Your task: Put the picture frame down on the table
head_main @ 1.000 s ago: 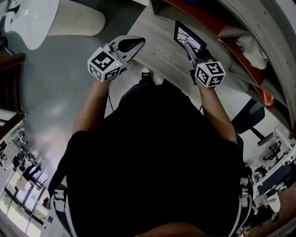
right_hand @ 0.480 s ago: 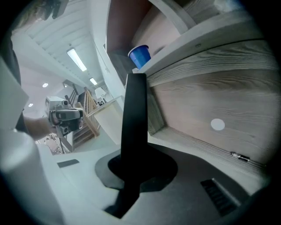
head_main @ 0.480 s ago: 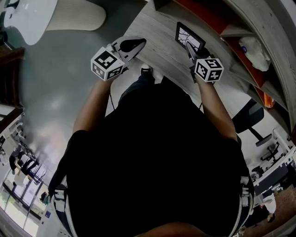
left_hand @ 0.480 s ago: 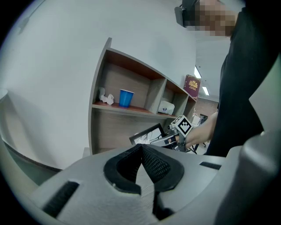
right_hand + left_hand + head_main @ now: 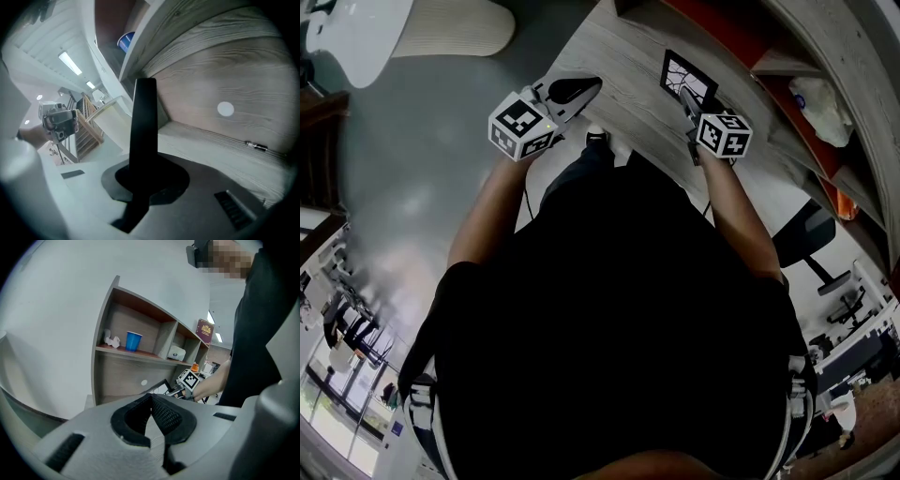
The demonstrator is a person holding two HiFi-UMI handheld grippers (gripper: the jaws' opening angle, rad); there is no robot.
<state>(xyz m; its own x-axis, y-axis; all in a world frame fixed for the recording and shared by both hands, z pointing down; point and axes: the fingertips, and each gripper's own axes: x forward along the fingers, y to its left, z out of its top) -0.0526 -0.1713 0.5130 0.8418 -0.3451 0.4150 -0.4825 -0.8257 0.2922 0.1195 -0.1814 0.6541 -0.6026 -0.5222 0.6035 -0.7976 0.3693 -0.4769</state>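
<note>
The picture frame (image 5: 688, 81), black-edged with a pale picture, is held over the wooden table (image 5: 619, 75) near the shelf unit. My right gripper (image 5: 686, 97) is shut on its near edge; in the right gripper view the frame (image 5: 143, 126) rises edge-on as a dark slab from between the jaws. My left gripper (image 5: 581, 88) hovers over the table's front edge, apart from the frame. Its black pads (image 5: 165, 417) meet at the tips with nothing between them. The left gripper view shows the frame (image 5: 157, 387) and my right gripper's marker cube (image 5: 189, 379) ahead.
A shelf unit (image 5: 787, 66) with red-brown compartments stands behind the table; it holds a blue cup (image 5: 133, 340) and white items (image 5: 817, 97). A small metal piece (image 5: 257, 146) lies on the tabletop. An office chair (image 5: 811, 239) is at right, a white chair (image 5: 403, 33) at upper left.
Both grippers have moved slightly forward over the table. The frame has travelled with the right gripper toward the shelf.
</note>
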